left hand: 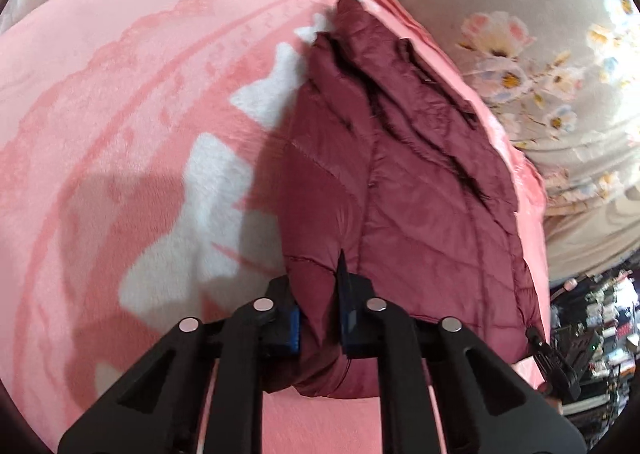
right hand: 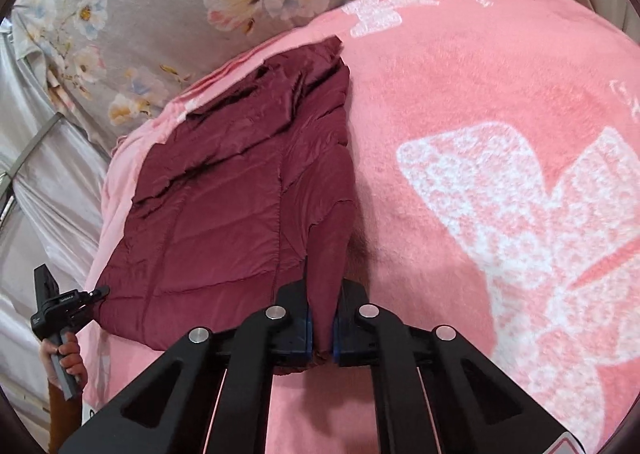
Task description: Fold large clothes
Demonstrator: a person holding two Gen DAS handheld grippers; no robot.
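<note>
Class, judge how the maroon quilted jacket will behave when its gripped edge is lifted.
Probably floppy: the maroon quilted jacket creases between the right claw. Likely light, being puffy. Its sheen suggests it may slide on the pink blanket.

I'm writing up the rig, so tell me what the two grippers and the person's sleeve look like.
Both grippers, left and right, are matte black plastic with two angular fingers, triangular cut-outs in the side struts, round silver pins at the pivots and blue pads inside the fingers. The right wrist view shows a grey handle and an orange-brown sleeve. No cables show.
</note>
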